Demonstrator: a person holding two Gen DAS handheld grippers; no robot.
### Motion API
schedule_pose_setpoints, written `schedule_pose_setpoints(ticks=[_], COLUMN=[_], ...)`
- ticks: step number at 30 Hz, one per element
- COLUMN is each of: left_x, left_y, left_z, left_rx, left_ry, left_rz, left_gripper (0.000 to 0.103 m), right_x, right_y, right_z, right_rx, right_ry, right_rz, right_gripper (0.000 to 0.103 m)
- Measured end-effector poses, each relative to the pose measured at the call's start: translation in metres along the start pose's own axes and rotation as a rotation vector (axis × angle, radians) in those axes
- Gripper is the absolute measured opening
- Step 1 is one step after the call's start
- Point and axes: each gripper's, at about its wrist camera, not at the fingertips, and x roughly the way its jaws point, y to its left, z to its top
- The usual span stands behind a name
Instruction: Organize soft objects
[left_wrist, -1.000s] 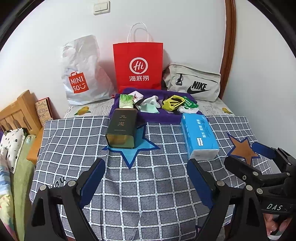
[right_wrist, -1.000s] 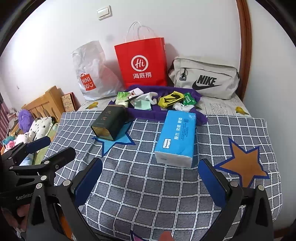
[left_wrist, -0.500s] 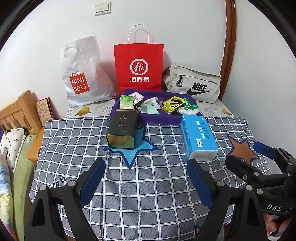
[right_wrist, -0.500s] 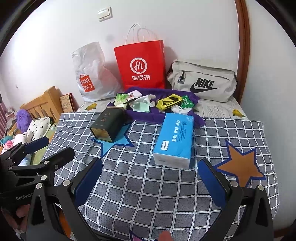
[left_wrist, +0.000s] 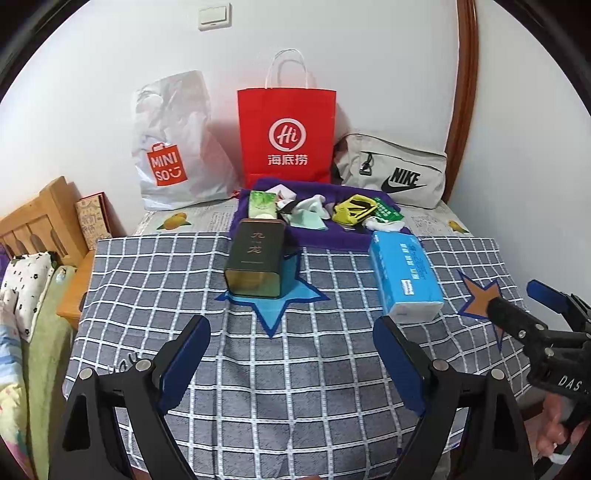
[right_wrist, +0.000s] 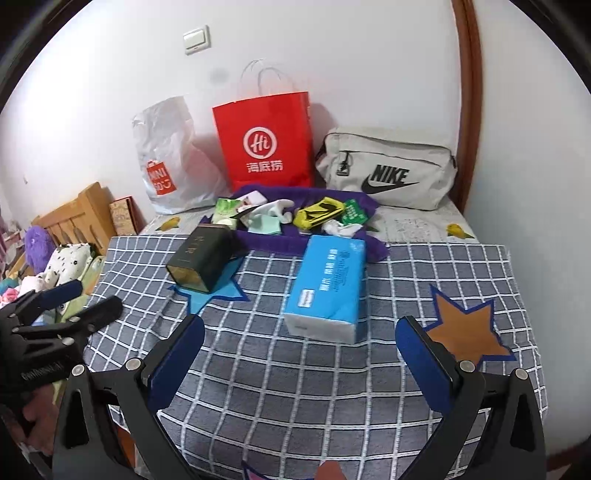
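— What are the two tongs doing from where you're standing?

— Both are hanging over the near edge of the table, which is wearing a grey checked cloth (left_wrist: 155, 280) with star patches. The left tongs (left_wrist: 291, 354) are standing wide apart with nothing between the blue pads, and the right tongs (right_wrist: 299, 354) are gaping just the same, gripping nothing.

— And the soft things?

— They're sitting in a heap on a purple towel (left_wrist: 317, 236) at the far side of the table: a green tissue pack (left_wrist: 261, 204), a mint cloth (left_wrist: 308, 220), a yellow-and-black pouch (left_wrist: 352, 210), a green packet (left_wrist: 386, 212) and some white pieces, socks perhaps, though they're too crumpled for me to be sure.

— Anything nearer?

— A dark tea tin (left_wrist: 255, 264) is lying on its side on a blue star, its far end touching the towel. A blue tissue pack (right_wrist: 327, 288) is lying lengthwise just ahead of the right tongs, well apart from the tin.

— Behind all that?

— Leaning against the wall, a white Miniso bag (left_wrist: 173, 140), a red Haidilao paper bag (left_wrist: 286, 136) and a grey Nike bag (left_wrist: 391, 173) are standing in a row.
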Motion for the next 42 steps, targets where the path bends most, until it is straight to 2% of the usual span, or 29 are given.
schedule_pose_setpoints(ticks=[13,42], left_x=[-0.008,-0.011], left_y=[0.014,0.01], left_z=[0.0,0.0], left_rx=[-0.028,-0.015], left_ry=[-0.018,-0.021], left_rz=[0.015,0.014], left_gripper=[0.089,0.089], right_x=[-0.003,-0.002], right_y=[-0.009,-0.001], right_z=[-0.005,-0.006], right_rx=[0.001,-0.01], right_ry=[0.003,0.008], right_rz=[-0.026,-0.02], right_gripper=[0.102,0.102])
